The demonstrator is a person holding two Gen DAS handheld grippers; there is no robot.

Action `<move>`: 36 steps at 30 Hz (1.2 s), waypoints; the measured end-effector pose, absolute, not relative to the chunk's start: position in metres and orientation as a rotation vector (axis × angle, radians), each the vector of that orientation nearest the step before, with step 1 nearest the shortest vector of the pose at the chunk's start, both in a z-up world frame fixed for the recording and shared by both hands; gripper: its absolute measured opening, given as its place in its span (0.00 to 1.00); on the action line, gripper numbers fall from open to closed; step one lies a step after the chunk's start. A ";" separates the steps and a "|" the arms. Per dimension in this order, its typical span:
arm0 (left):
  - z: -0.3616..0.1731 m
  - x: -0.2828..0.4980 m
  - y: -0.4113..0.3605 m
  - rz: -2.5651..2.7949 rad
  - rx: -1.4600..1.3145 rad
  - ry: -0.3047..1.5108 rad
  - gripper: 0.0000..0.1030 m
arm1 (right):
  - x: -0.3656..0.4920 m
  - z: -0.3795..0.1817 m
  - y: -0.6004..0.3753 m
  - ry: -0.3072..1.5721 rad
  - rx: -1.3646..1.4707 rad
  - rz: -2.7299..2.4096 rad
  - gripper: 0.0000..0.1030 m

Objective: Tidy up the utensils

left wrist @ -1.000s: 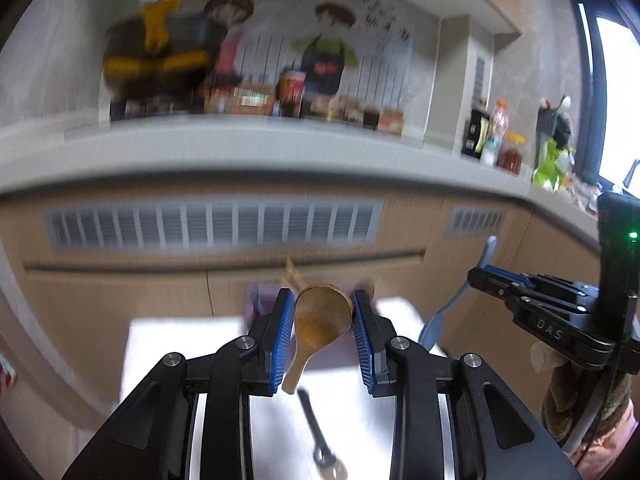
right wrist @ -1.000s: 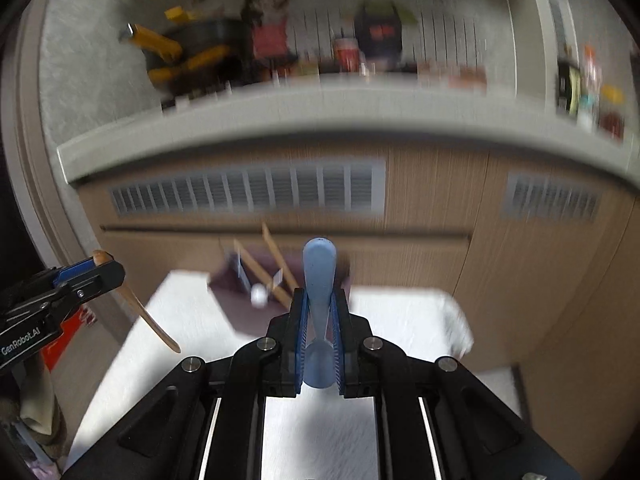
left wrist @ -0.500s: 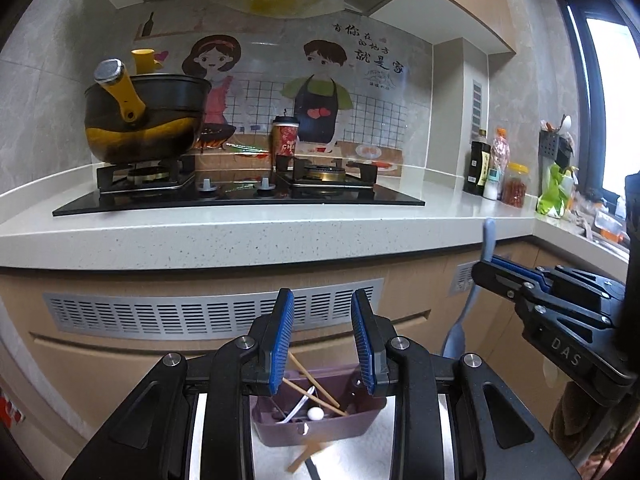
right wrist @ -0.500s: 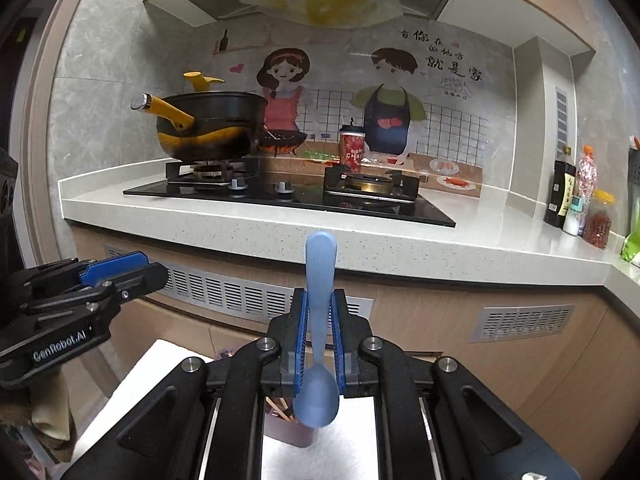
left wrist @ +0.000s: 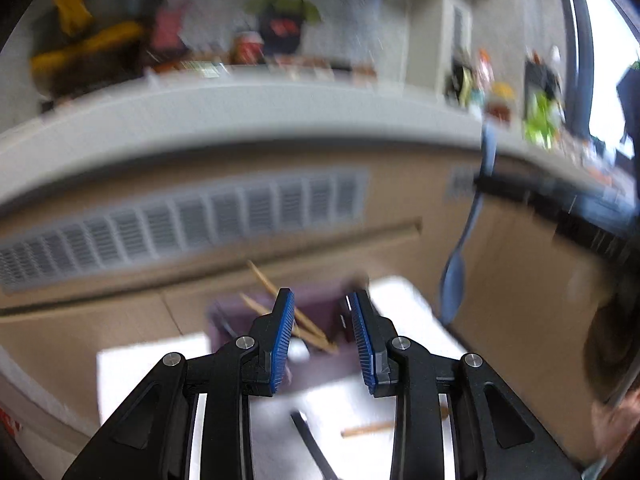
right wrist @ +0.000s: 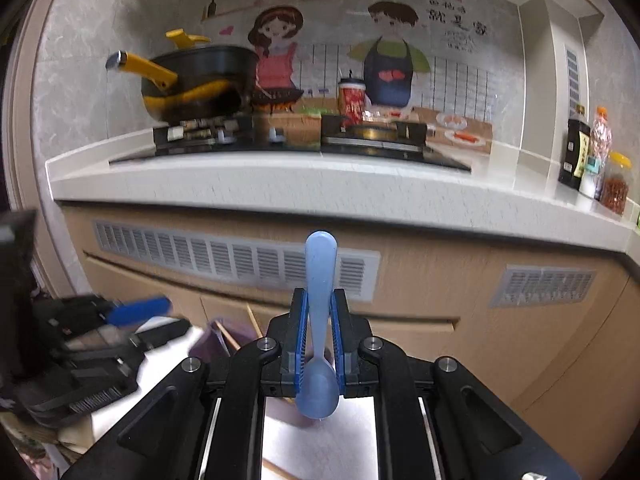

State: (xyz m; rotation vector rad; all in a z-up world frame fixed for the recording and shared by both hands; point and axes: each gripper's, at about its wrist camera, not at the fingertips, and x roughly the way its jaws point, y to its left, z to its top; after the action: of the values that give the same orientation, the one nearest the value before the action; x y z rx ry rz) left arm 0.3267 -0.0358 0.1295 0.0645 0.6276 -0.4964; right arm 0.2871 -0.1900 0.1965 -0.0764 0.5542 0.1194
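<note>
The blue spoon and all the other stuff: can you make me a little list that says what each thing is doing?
blue spoon: upright, bowl down, pinched in the right tongs
left tongs: open, holding nothing
purple bin: on the white table, past the left tongs
chopsticks: leaning in the bin
wooden handle: lying on the table
picture quality: left view blurry

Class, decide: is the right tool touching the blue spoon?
Touching. The right wrist view shows the right tool with both pads pressed against the handle of the blue spoon, handle pointing up and bowl hanging below, no gap on either side.
</note>
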 end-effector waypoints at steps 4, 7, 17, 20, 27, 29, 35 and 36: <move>0.068 0.335 -0.066 -0.601 0.102 0.809 0.30 | 0.280 0.171 -0.215 0.612 -0.064 0.075 0.10; 0.024 0.336 -0.088 -0.644 0.130 0.926 0.30 | 0.277 0.155 -0.239 0.646 -0.033 0.035 0.10; -0.044 0.348 -0.091 -0.695 0.008 1.162 0.31 | 0.258 0.119 -0.289 0.733 0.015 -0.047 0.10; -0.042 0.321 -0.085 -0.747 0.034 1.227 0.34 | 0.253 0.116 -0.298 0.739 0.020 -0.058 0.10; -0.018 0.256 -0.110 -0.788 0.251 1.144 0.37 | 0.244 0.113 -0.304 0.728 0.033 -0.039 0.10; -0.012 0.254 -0.126 -0.806 0.308 1.090 0.38 | 0.241 0.113 -0.304 0.725 0.037 -0.031 0.10; -0.027 0.285 -0.186 -0.779 0.394 1.107 0.38 | 0.230 0.117 -0.308 0.721 0.038 -0.033 0.10; -0.029 0.291 -0.192 -0.772 0.392 1.115 0.38 | 0.227 0.118 -0.309 0.718 0.038 -0.034 0.10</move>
State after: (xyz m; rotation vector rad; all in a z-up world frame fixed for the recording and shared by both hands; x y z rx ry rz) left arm 0.2914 -0.1918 -0.0286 0.3920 1.1147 -0.7725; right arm 0.2270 -0.3093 0.1178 0.0385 0.7178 -0.0341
